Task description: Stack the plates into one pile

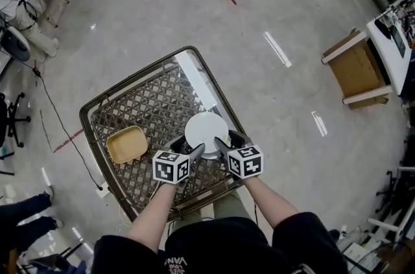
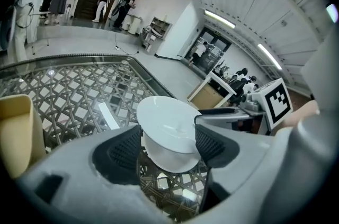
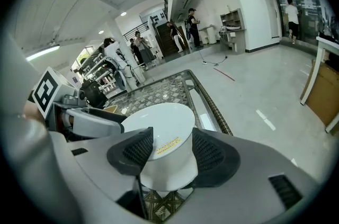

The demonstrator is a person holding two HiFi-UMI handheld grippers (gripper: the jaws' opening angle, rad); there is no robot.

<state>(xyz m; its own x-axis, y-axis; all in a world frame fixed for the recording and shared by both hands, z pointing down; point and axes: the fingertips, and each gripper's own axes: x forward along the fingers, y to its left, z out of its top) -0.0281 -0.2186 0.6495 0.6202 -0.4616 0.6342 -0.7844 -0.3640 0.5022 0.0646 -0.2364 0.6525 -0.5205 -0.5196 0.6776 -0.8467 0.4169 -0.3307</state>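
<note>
Ahead of both claws, in the head view, a white plate (image 1: 206, 129) lies over a lattice table (image 1: 149, 98), with its near rim between them. The left claw (image 1: 188, 148) meets the rim at the near left and the right claw (image 1: 227, 142) at the near right, the two claws just beside each other. Well to the left of the left claw, a tan dish (image 1: 127, 144) sits on the table. In the left gripper view, the left claw's (image 2: 168, 144) jaws press on the plate (image 2: 169, 117) from either side; the plate fills the gap between the pads and reaches out past their tips. The dish (image 2: 16, 130) stands off to that claw's left, and the right claw (image 2: 228, 113) comes in from its right, reaching the plate's right rim. In the right gripper view, the right claw's (image 3: 167, 151) jaws likewise clamp the plate (image 3: 159, 119), with a yellow label (image 3: 168, 146) on its wall between the pads. The left claw (image 3: 92, 123) reaches in from this claw's left. Whether the plate rests on the table or hangs clear of it, no view settles.
</note>
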